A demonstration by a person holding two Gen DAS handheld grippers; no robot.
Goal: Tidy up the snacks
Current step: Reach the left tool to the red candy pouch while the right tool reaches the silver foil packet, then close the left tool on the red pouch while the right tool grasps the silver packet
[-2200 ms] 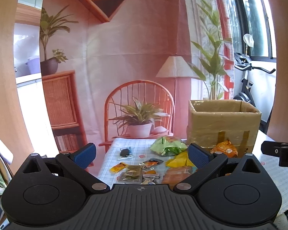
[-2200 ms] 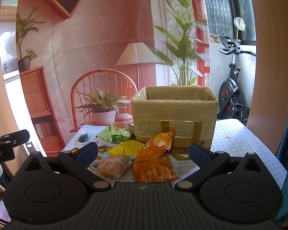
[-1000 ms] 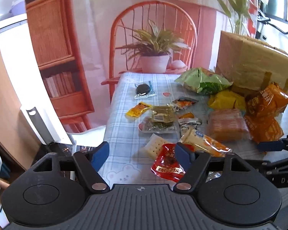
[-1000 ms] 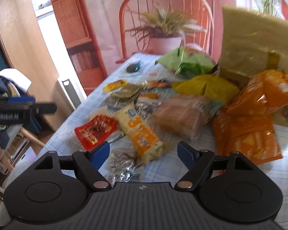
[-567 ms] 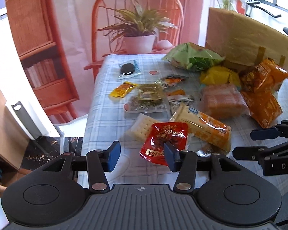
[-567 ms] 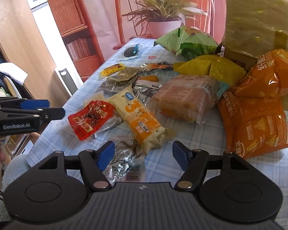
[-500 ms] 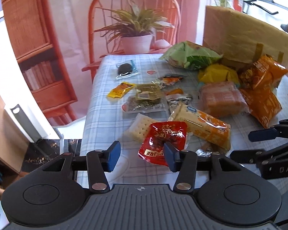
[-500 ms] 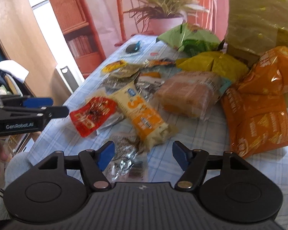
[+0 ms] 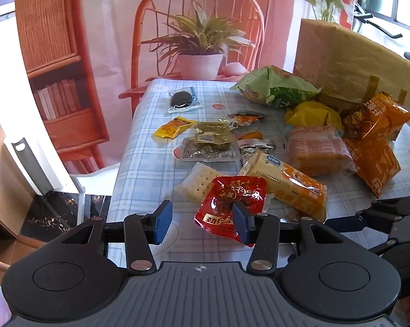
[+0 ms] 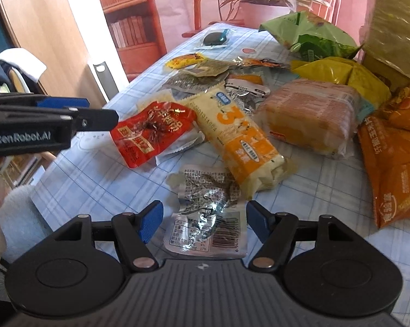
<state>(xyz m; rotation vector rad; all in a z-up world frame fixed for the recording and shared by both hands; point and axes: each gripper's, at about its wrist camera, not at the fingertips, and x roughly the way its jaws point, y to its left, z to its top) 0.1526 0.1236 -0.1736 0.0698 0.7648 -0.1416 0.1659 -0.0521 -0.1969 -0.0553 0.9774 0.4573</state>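
Snacks lie loose on the desk [image 9: 139, 147]. Left gripper [image 9: 199, 222], partly open and empty, hangs near the red pouch [image 9: 232, 201]; right gripper [image 10: 203, 222], wide and empty, straddles the silver packet [image 10: 207, 218]. Best lower squarely, pinch a flat edge, lift toward the far box [image 9: 346, 62].
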